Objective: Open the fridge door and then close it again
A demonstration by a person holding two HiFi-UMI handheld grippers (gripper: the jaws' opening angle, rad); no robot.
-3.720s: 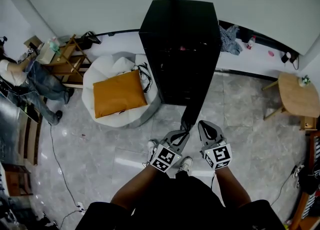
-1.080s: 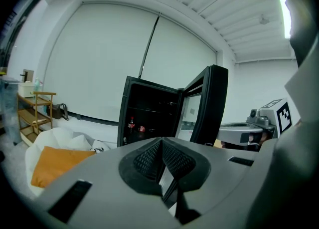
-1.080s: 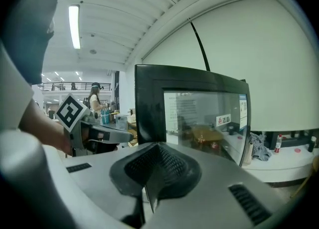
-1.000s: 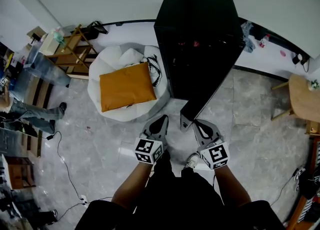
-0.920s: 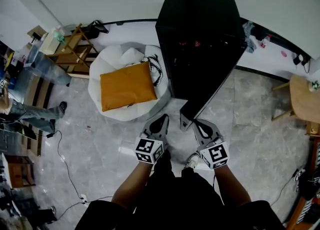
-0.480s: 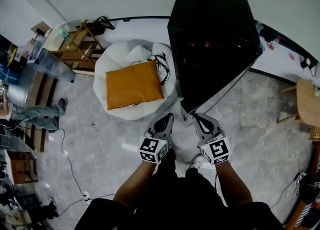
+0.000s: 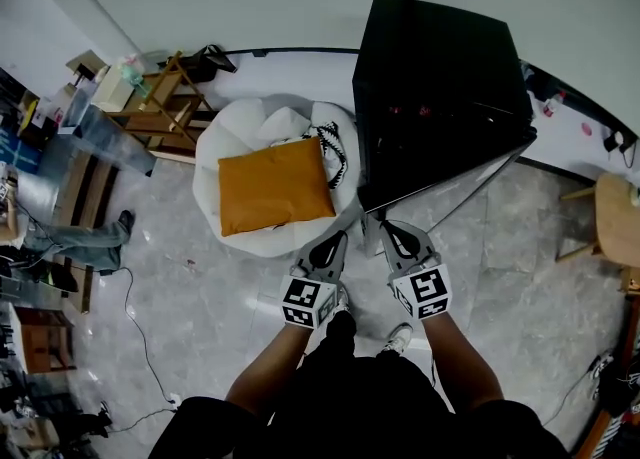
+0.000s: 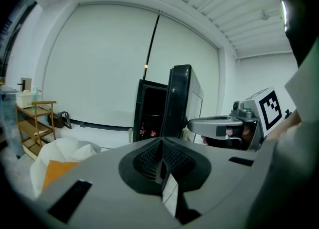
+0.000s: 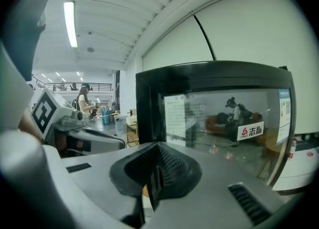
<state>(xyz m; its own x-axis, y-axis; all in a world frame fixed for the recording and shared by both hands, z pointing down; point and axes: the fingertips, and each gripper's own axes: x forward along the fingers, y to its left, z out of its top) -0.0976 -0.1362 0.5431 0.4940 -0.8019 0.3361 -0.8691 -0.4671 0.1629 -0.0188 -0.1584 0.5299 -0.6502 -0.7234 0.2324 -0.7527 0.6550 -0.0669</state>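
Both your grippers are clamped shut on nothing. In each gripper view the pads sit flat together with no gap and nothing caught in them.

The fridge (image 7: 440,67) is the tall black box against the back wall, right in front of you. Its door (image 9: 224,123) is partly open, swung out toward you at an angle, with the hinge on the right side and the free edge closest to your hands. Through the gap, the left gripper view shows a dark inside with a few red things on a shelf.

Your right gripper (image 7: 388,230) is just beside the door's free edge, on the outer side. Its view is mostly the glass front and black frame, close up. I can't tell whether the tip actually touches the door.

Your left gripper (image 7: 335,239) is out over the floor, just left of the right one and near that same edge, clear of the fridge.

Off to the left there's a white beanbag (image 7: 235,137) with an orange cushion (image 7: 275,187) on it.
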